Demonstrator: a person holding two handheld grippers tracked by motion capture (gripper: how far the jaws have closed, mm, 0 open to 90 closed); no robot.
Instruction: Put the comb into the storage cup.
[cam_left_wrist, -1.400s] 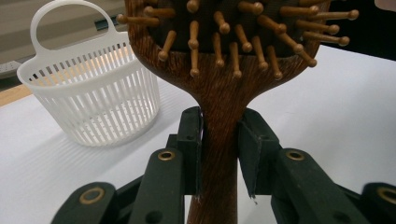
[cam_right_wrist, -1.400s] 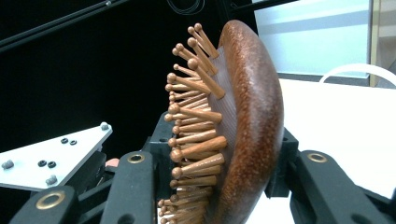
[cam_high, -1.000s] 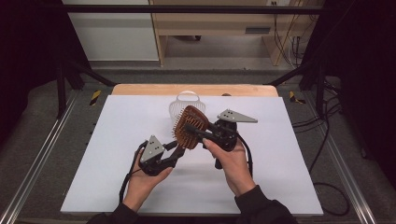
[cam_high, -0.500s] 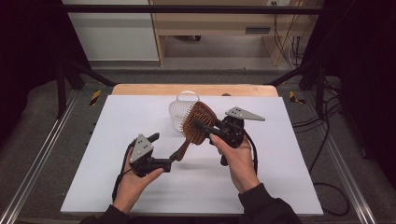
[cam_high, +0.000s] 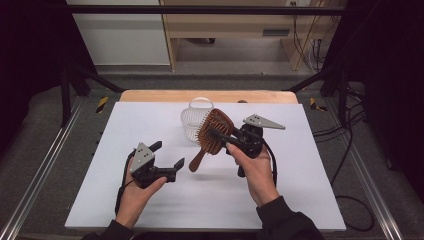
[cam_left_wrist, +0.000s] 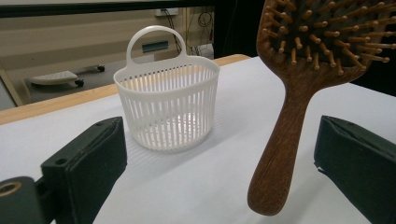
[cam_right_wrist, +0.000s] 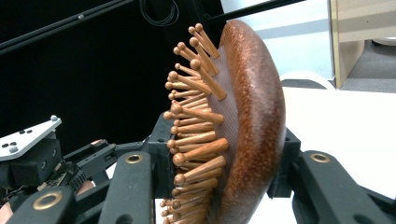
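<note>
A wooden paddle hairbrush (cam_high: 214, 131) hangs in the air, head up and handle slanting down-left. My right gripper (cam_high: 218, 134) is shut on its head; in the right gripper view the jaws clamp the brush head (cam_right_wrist: 252, 116) from both sides. My left gripper (cam_high: 167, 154) stands open, low and left of the handle tip. In the left gripper view the brush handle (cam_left_wrist: 280, 149) hangs between the wide-apart jaws without touching them. A white slatted basket (cam_high: 193, 121) stands upright just behind the brush, and the same basket (cam_left_wrist: 168, 109) appears ahead in that view.
A white sheet (cam_high: 300, 200) covers the table, with a wooden edge (cam_high: 150, 95) along the far side. Metal rails (cam_high: 45, 165) run down both sides. A pale cabinet stands beyond the table. The left gripper's grey plate (cam_right_wrist: 25, 137) shows in the right gripper view.
My left gripper has drawn back left and down, away from the brush handle. The right gripper has carried the brush up and right, closer to the basket.
</note>
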